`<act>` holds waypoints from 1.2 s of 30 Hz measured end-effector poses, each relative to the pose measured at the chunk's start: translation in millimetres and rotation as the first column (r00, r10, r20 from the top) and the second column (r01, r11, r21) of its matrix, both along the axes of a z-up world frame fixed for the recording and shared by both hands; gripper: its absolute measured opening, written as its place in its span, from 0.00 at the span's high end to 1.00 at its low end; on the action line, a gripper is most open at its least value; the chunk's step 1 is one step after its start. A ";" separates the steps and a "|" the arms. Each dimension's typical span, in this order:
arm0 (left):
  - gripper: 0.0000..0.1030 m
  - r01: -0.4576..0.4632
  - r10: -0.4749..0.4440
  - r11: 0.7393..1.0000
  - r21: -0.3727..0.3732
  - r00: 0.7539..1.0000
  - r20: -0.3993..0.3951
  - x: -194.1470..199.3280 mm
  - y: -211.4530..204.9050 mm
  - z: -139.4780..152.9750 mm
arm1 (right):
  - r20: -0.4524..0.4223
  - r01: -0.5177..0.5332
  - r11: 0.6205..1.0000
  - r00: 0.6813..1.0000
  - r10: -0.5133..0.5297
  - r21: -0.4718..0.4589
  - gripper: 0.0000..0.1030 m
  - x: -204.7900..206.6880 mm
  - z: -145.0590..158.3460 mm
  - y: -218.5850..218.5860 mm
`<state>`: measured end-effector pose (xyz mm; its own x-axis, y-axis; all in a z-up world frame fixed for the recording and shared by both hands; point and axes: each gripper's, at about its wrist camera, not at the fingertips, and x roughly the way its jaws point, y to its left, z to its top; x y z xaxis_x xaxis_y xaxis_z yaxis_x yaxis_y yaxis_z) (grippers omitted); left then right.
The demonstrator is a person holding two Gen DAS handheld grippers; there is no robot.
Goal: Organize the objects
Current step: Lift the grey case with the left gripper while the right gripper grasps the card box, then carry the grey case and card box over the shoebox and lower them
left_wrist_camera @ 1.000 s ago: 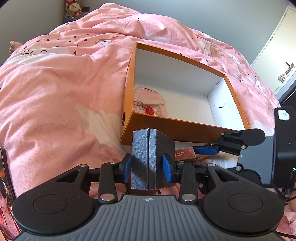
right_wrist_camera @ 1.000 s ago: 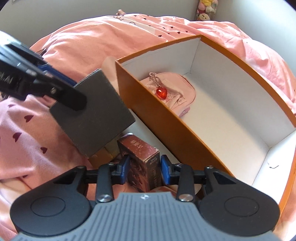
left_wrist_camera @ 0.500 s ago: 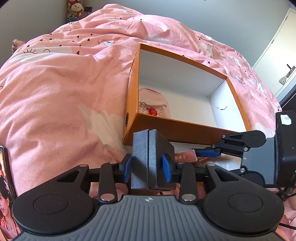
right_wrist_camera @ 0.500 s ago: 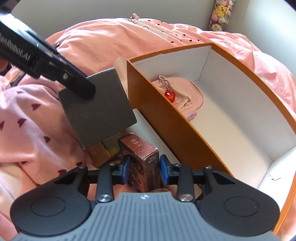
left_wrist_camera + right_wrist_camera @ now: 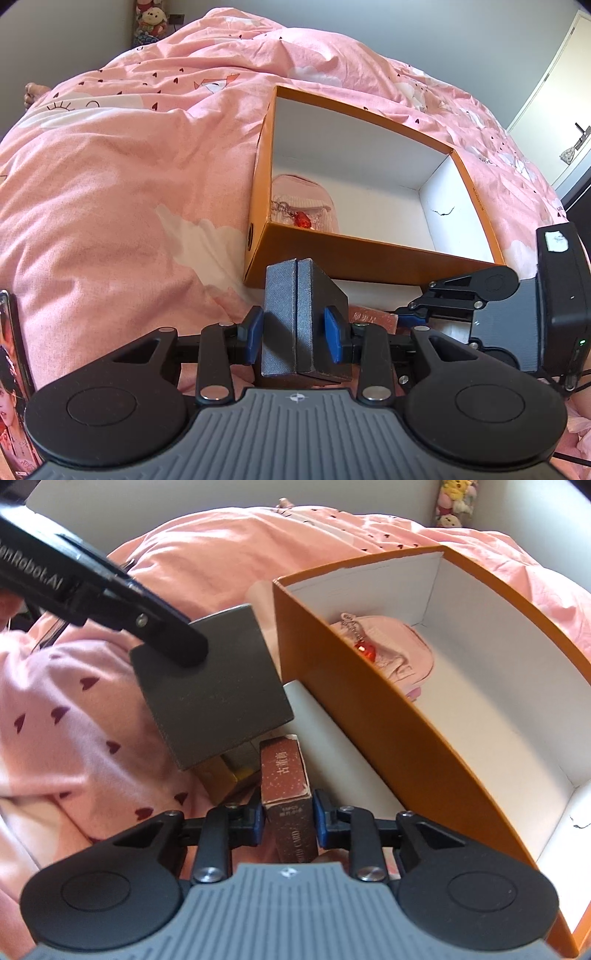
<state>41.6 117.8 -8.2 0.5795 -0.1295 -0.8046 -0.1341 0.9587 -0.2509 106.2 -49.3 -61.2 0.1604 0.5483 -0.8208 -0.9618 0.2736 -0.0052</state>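
Observation:
My left gripper is shut on a dark grey hinged case, held just in front of the orange box. From the right wrist view the same case hangs off a left finger. The right gripper is closing its jaws on a red-brown card box, and both blue pads touch its sides. That card box peeks out beside the right gripper in the left view. A pink pouch with a red heart charm lies inside the orange box.
A pink duvet covers the bed. A gold box lies under the grey case, beside a white sheet. A printed picture stands at the left edge. Plush toys sit in the far corner; a door is at right.
The right gripper's jaws have narrowed onto the card box, which now stands straight between the pads. The left gripper keeps the grey case and has hardly moved.

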 end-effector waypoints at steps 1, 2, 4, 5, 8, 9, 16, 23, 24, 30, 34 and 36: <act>0.61 0.000 0.000 1.000 -0.004 1.000 0.008 -0.9 0.1 1.8 | 0.003 0.011 1.000 1.000 -0.011 0.011 0.75 -1.0 4.0 -1.3; 0.61 -0.004 0.004 1.000 -0.008 1.000 0.018 -1.7 0.2 4.1 | 0.008 0.024 0.999 1.000 -0.025 0.029 0.76 -2.7 9.8 -3.7; 0.62 -0.007 0.007 1.000 -0.007 0.999 0.047 -4.0 -0.1 11.0 | 0.014 0.055 0.997 0.998 -0.056 0.058 0.77 -6.0 22.2 -8.7; 0.61 -0.006 0.007 1.000 -0.012 0.998 0.066 -5.1 -0.2 16.1 | 0.023 0.071 0.995 0.997 -0.073 0.076 0.77 -8.0 29.0 -12.0; 0.62 -0.005 0.009 0.999 -0.038 0.994 0.111 -8.8 1.1 28.3 | 0.019 0.124 0.985 0.992 -0.127 0.124 0.77 -9.5 47.3 -22.9; 0.62 -0.003 0.009 0.999 -0.046 0.992 0.123 -9.6 1.6 31.8 | 0.009 0.139 0.980 0.990 -0.141 0.141 0.77 -9.2 53.0 -26.7; 0.62 0.011 0.008 0.996 -0.092 0.980 0.201 3.1 1.5 52.7 | -0.074 0.248 0.925 0.969 -0.237 0.287 0.76 8.1 99.3 -59.9; 0.62 0.038 -0.010 0.993 -0.112 0.971 0.240 34.9 -3.0 63.4 | -0.161 0.415 0.833 0.910 -0.382 0.366 0.76 40.4 126.1 -82.2; 0.62 0.043 -0.015 0.992 -0.114 0.970 0.242 40.4 -3.8 63.6 | -0.163 0.437 0.822 0.899 -0.406 0.365 0.76 46.5 127.2 -82.9; 0.62 0.055 -0.024 0.992 -0.112 0.965 0.260 68.8 -14.1 60.4 | -0.205 0.549 0.769 0.836 -0.510 0.326 0.76 80.3 114.1 -82.7; 0.62 0.038 -0.009 0.993 -0.108 0.966 0.259 87.2 -15.3 52.3 | -0.254 0.606 0.746 0.794 -0.552 0.276 0.76 115.8 93.2 -71.9; 0.62 0.034 -0.006 0.993 -0.109 0.967 0.255 97.7 -10.8 47.5 | -0.277 0.622 0.737 0.781 -0.559 0.265 0.76 129.3 85.9 -66.6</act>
<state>139.2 107.0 39.3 0.7590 -0.2238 -0.6114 -0.0334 0.9245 -0.3798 235.5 -115.8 24.7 0.4201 0.6256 -0.6573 -0.5818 0.7416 0.3340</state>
